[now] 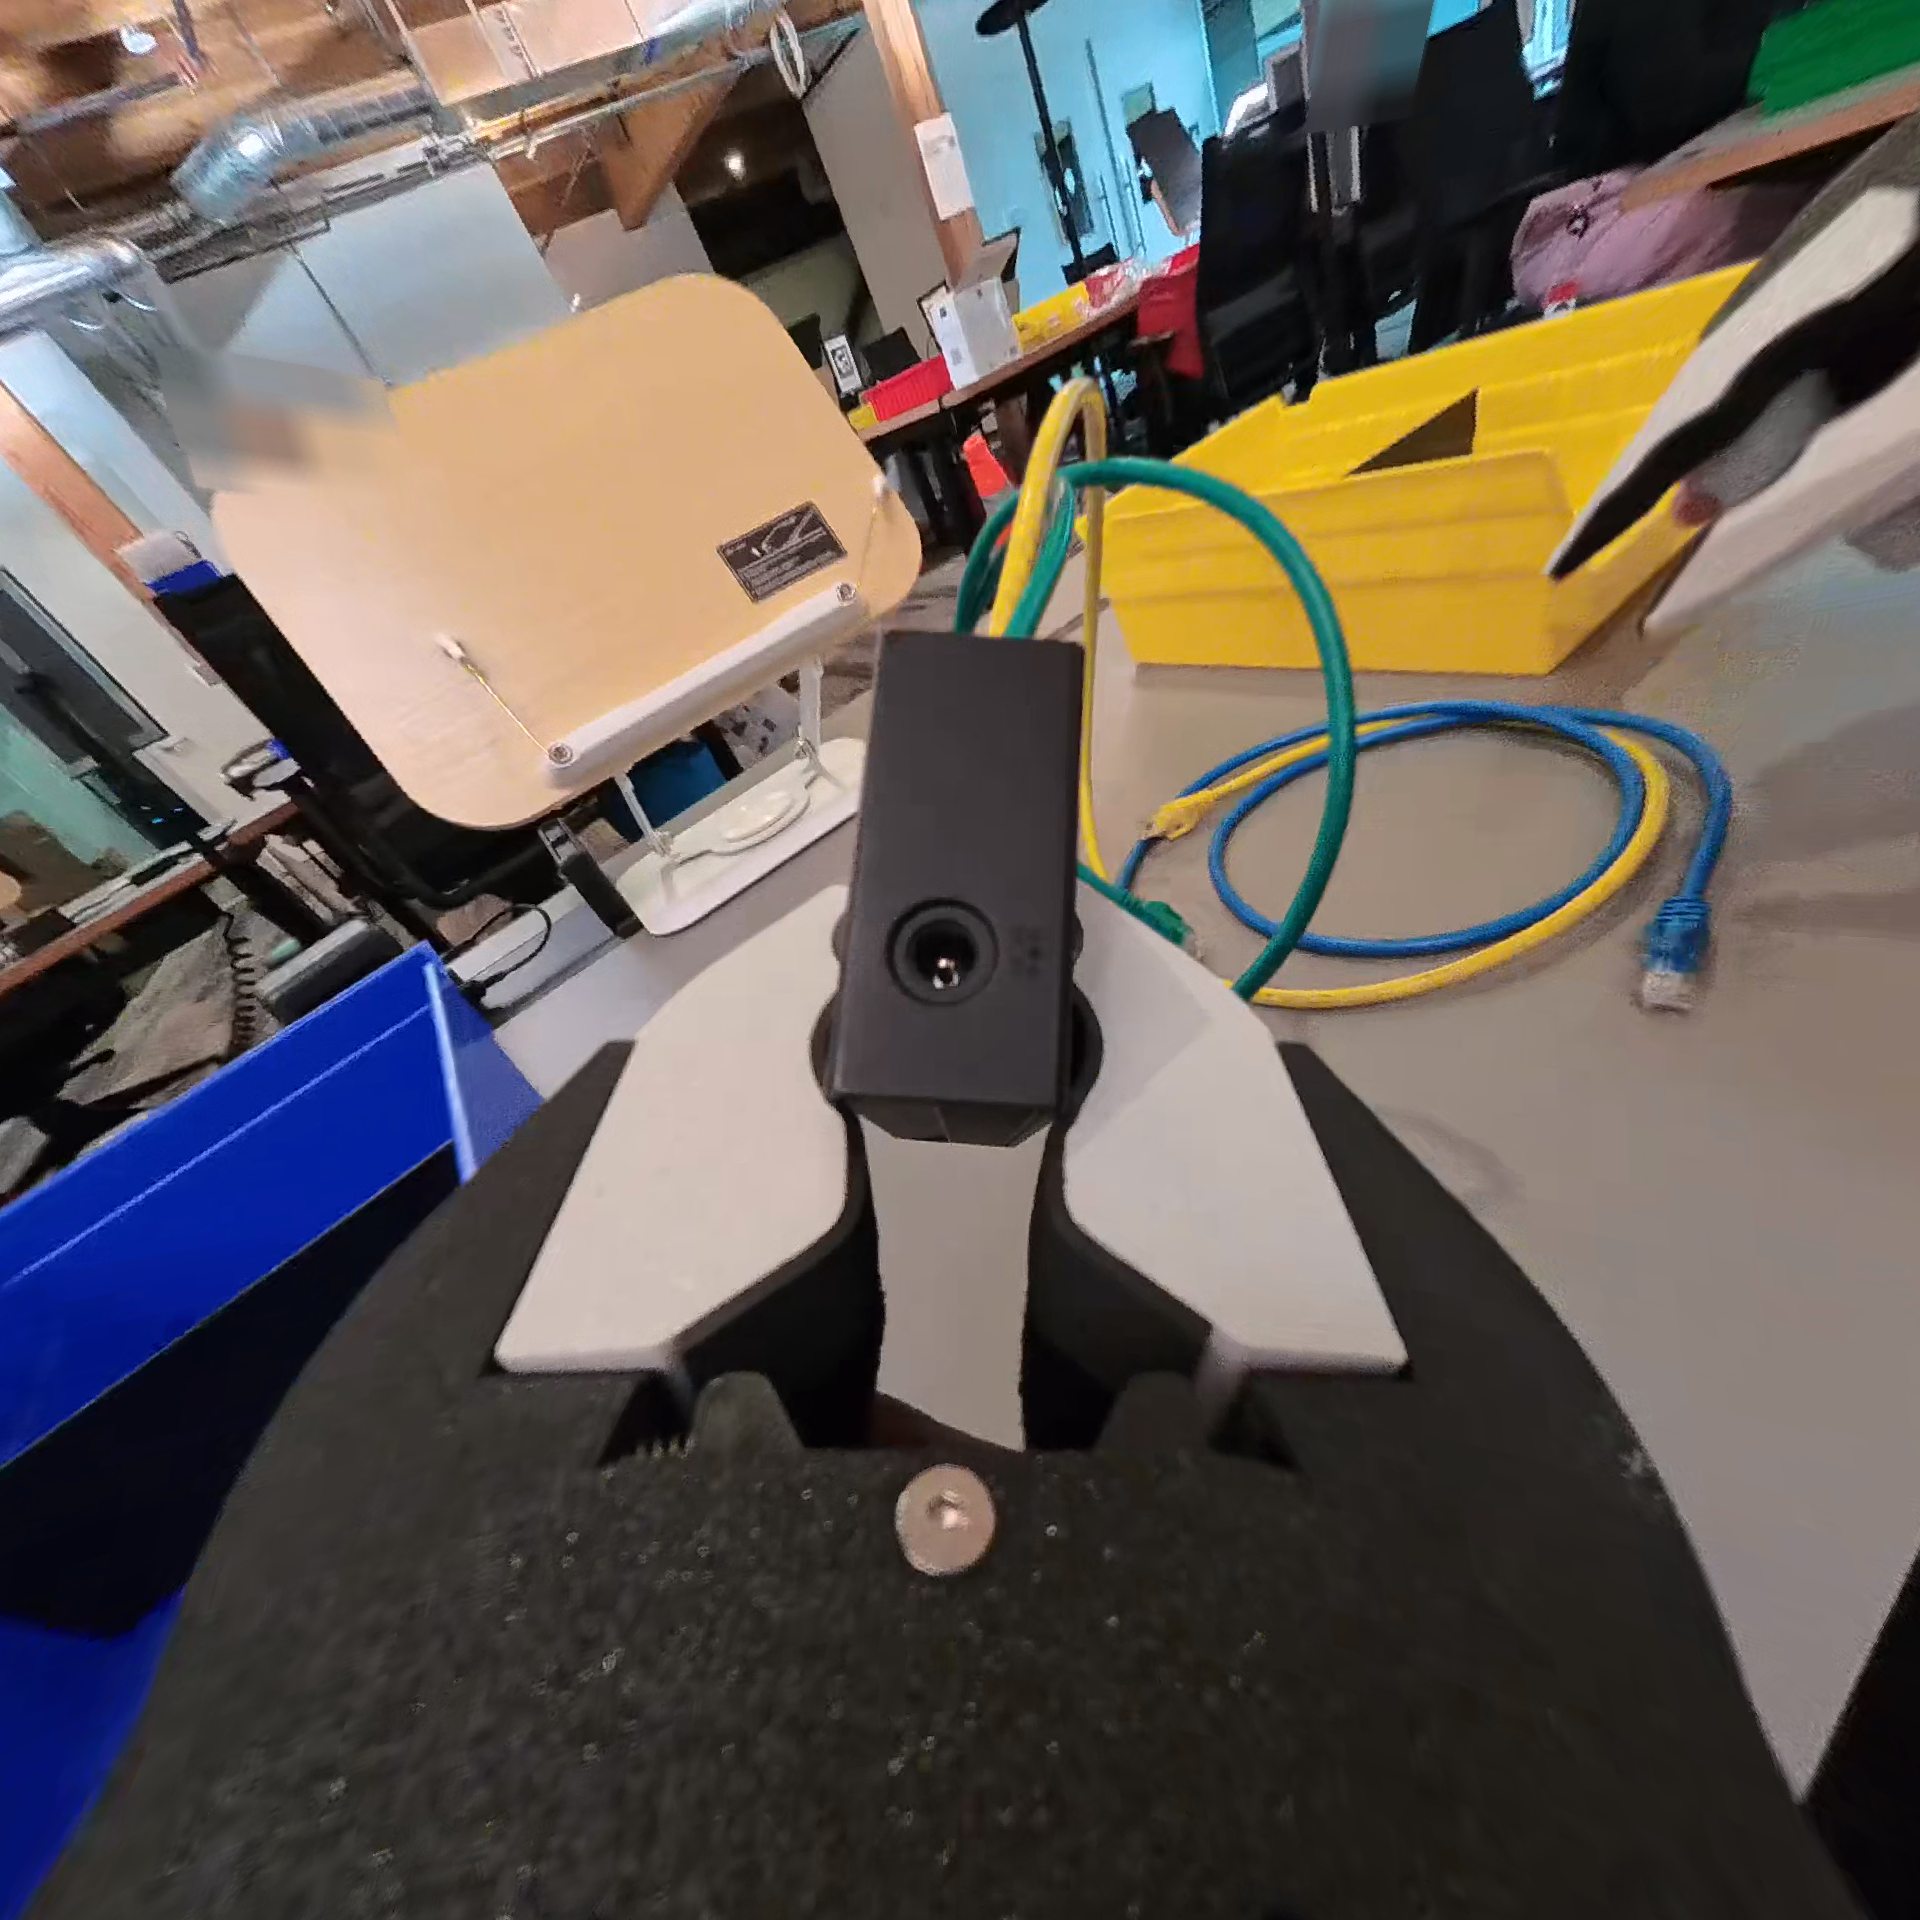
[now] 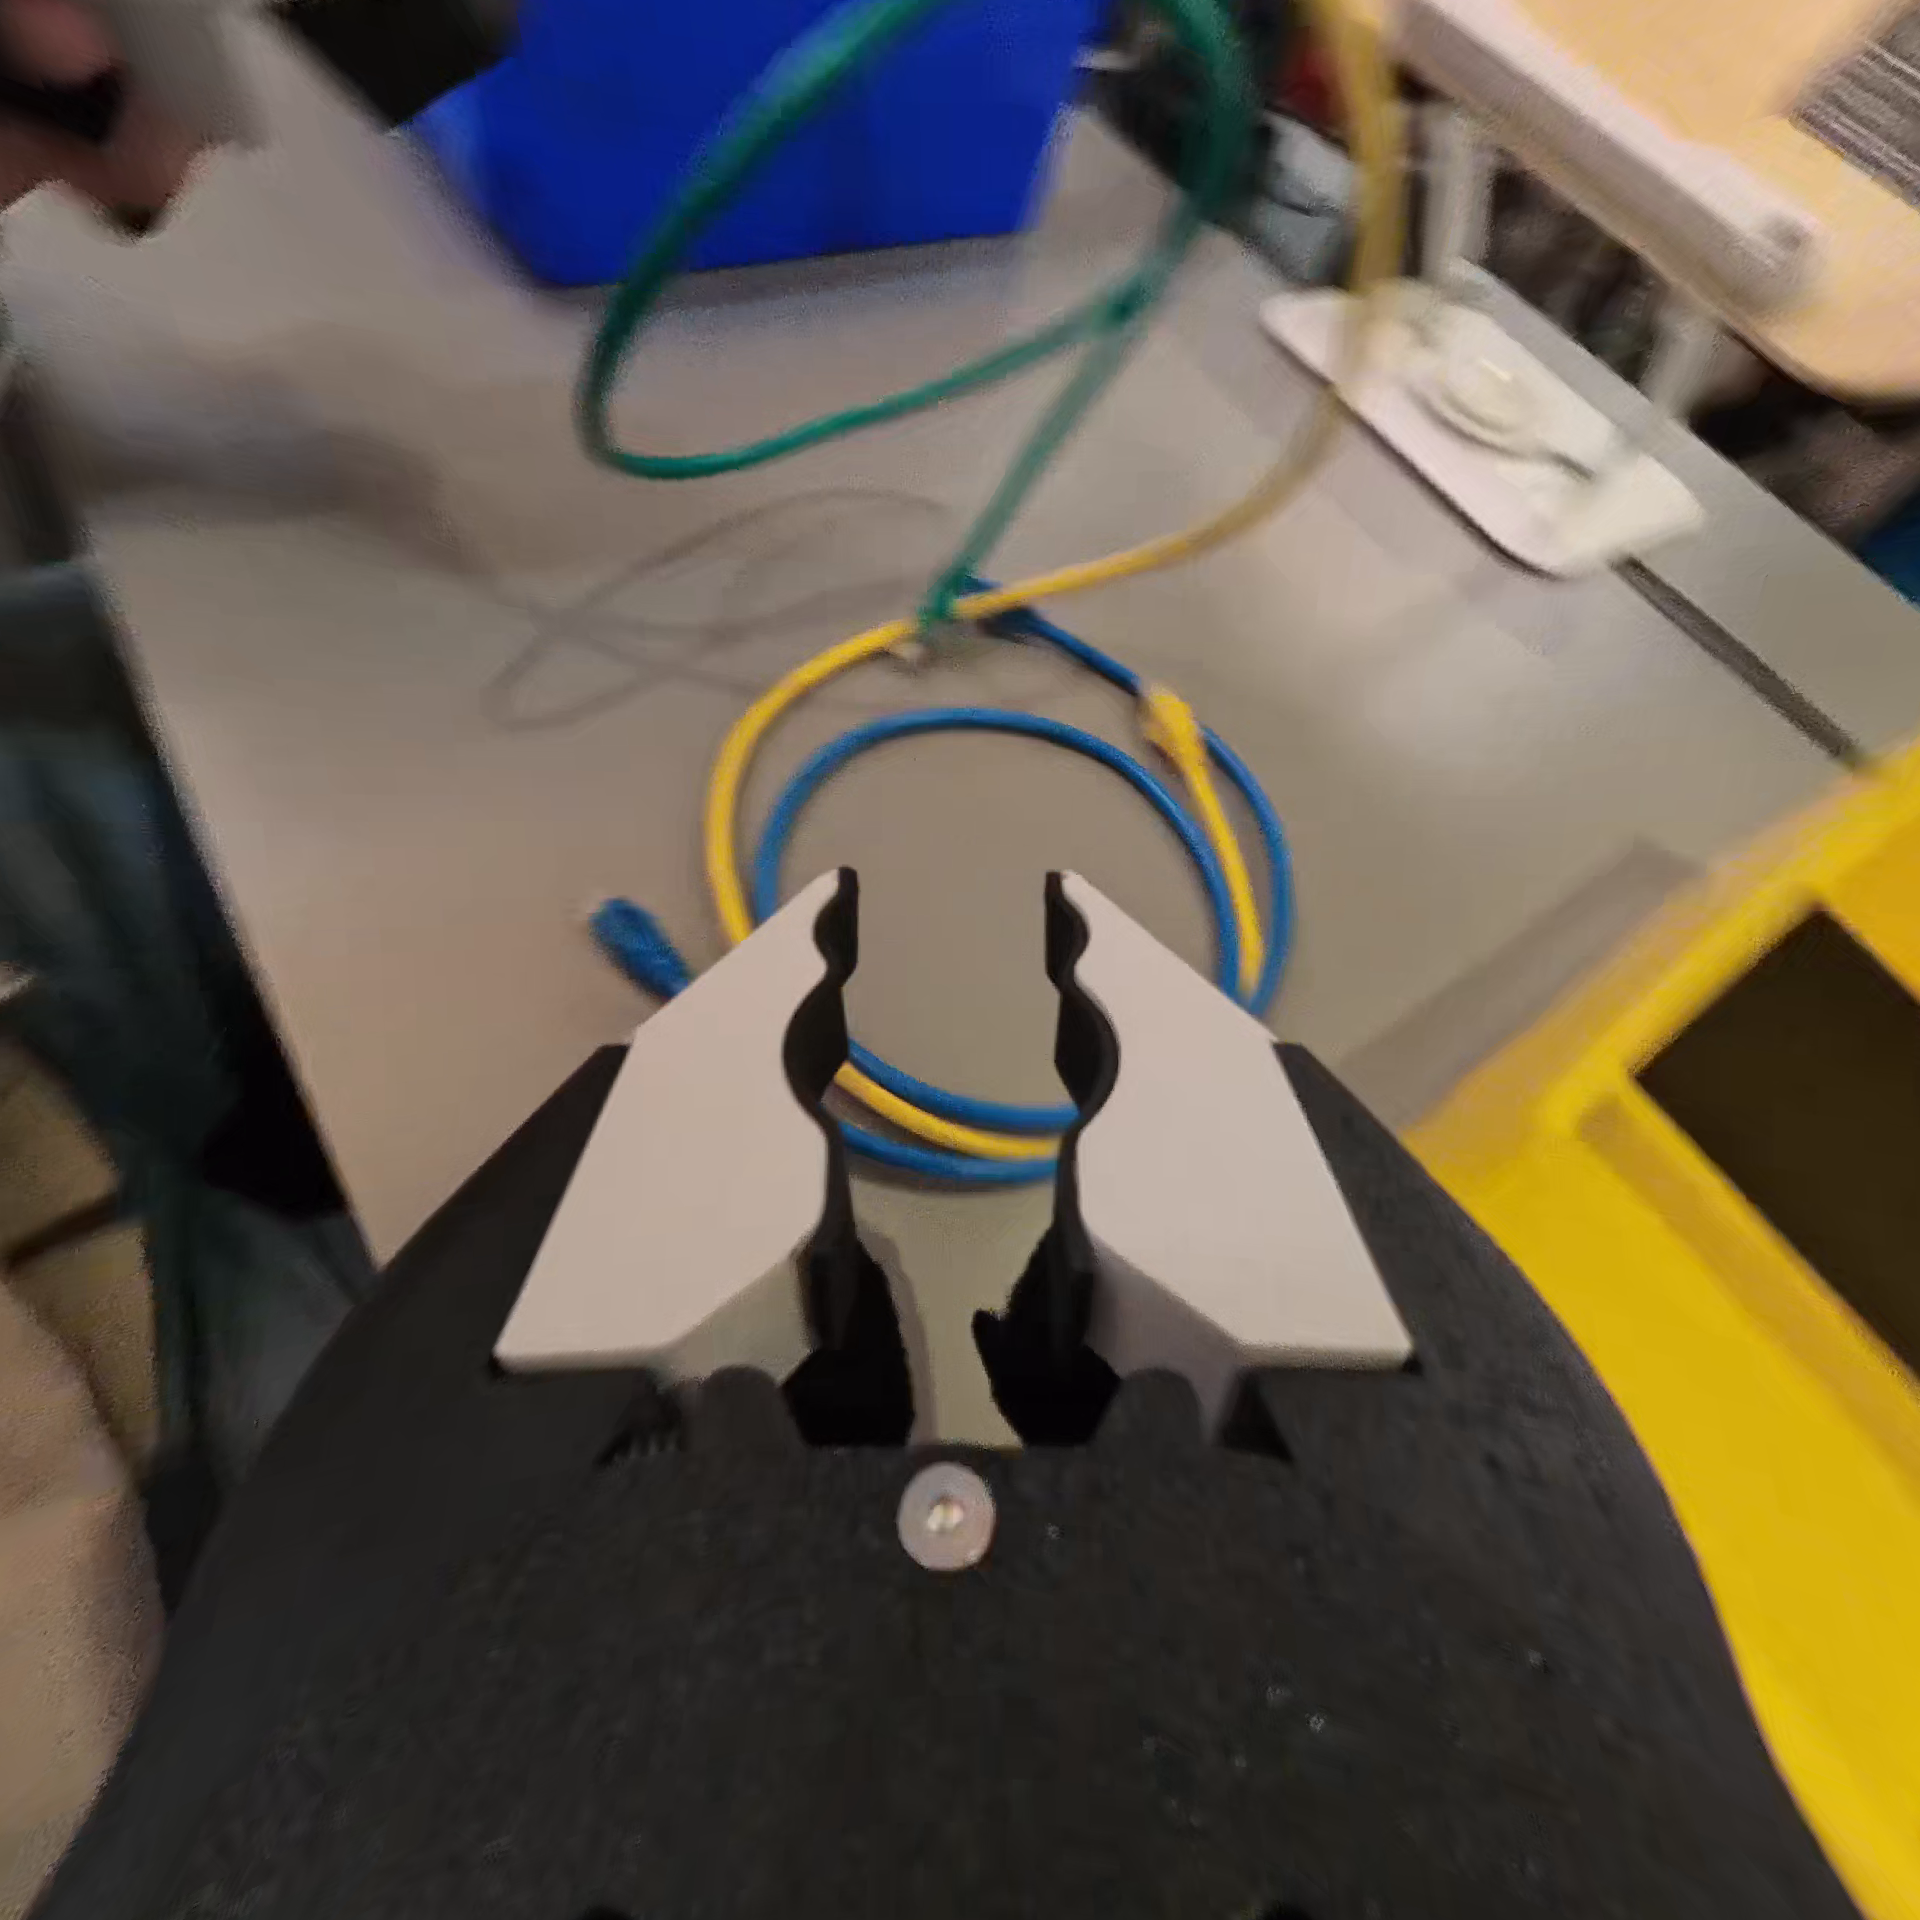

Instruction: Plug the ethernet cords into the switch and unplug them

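The left hand-held gripper (image 1: 951, 1049) is clamped on the switch (image 1: 961, 883), a small black box held up off the counter (image 1: 1507, 1143) with its round power socket facing the camera. The green cord (image 1: 1325, 665) and the yellow cord (image 1: 1049, 488) arch up behind the box and seem to run into its far face (the ports themselves are hidden, so I cannot confirm they are seated).

The right hand-held gripper (image 2: 951, 883) stands narrowly parted and empty, angled down over the coil of cords. Between its fingers the blue cord (image 2: 966, 727) loops on the counter, entwined with the slack of the yellow one; its blue plug (image 2: 634, 940) lies loose just left of the left finger.

My reading: two cords are in, and the blue one comes next. That calls for the right gripper to drop to the blue plug, close on it near its boot, and carry it to a free port while the left keeps the switch steady.

Further out sit a yellow bin (image 1: 1403, 540) and a blue bin (image 1: 260, 1164).
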`<state>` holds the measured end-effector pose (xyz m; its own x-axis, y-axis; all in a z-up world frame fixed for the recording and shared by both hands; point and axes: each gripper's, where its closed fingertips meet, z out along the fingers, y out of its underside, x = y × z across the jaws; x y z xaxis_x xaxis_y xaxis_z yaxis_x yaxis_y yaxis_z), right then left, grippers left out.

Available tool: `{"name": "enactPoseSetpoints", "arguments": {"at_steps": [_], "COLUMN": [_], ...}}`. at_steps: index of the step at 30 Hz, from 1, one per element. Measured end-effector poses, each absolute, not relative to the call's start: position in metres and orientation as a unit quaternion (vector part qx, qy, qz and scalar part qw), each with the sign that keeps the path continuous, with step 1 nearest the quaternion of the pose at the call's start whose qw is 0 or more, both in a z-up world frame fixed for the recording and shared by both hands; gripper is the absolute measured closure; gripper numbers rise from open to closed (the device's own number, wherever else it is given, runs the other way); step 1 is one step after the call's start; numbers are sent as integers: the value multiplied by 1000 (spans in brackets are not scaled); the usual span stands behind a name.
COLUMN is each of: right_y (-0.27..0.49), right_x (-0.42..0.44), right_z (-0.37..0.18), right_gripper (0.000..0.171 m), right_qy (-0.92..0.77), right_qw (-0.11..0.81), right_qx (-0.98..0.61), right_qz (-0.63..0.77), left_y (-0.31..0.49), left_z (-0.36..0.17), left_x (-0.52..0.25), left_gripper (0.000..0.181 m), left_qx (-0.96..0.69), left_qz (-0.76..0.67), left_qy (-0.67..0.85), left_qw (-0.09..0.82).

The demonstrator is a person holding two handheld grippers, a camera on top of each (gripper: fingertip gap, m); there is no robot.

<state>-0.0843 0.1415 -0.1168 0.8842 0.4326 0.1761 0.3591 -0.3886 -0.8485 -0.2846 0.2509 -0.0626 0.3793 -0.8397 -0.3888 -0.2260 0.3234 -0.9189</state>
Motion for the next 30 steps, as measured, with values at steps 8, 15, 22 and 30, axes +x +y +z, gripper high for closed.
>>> {"name": "enactPoseSetpoints", "arguments": {"at_steps": [8,15,22,30], "right_y": [150,167,170,150], "right_x": [-26,-7,-5,-18], "right_z": [-170,-200,-161,-52], "right_gripper": [138,155,167,168], "right_qy": [22,47,-13,-29], "right_qw": [448,378,430,570], "right_qx": [-892,-917,-885,-804], "right_qz": [-53,-113,-176,-168], "left_y": [258,247,259,274], "left_z": [-69,-79,-89,-90], "left_x": [-284,-277,-282,-291], "left_gripper": [150,150,150,150], "left_qx": [-547,-534,-535,-564], "left_qz": [-233,-220,-129,-129], "left_qy": [503,535,552,529], "left_qw": [627,617,627,621]}}
